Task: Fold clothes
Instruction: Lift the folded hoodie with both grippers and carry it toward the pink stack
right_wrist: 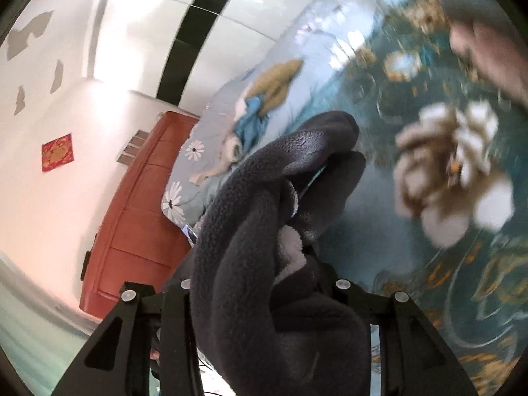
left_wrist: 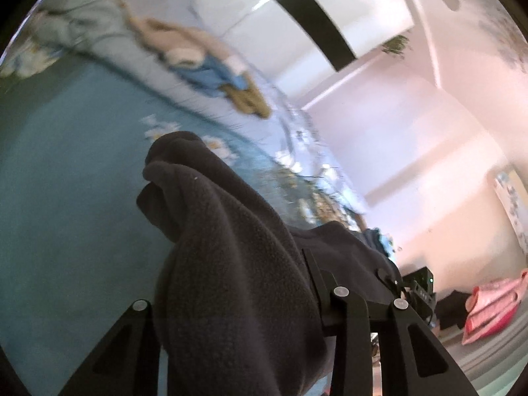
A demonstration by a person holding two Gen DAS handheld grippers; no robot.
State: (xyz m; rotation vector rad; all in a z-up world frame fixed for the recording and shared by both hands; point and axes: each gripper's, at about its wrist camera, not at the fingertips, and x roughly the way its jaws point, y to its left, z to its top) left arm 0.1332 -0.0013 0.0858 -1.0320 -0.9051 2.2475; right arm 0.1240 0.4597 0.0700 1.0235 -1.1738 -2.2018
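A dark grey fleece garment (left_wrist: 231, 264) is bunched up in the left wrist view and held off the bed, with my left gripper (left_wrist: 274, 283) shut on it; the cloth hides the fingertips. In the right wrist view the same dark grey fleece garment (right_wrist: 264, 231) is rolled into thick folds, a pale lining showing inside. My right gripper (right_wrist: 283, 274) is shut on it, its fingertips buried in the cloth. Both views are tilted and blurred.
Below lies a teal floral bedspread (left_wrist: 66, 181), also seen as the bedspread (right_wrist: 445, 231) with large white flowers. A pile of beige and blue clothes (left_wrist: 204, 66) sits further up the bed. A red-brown wooden headboard (right_wrist: 138, 214), white walls and a pink bag (left_wrist: 488, 307) surround it.
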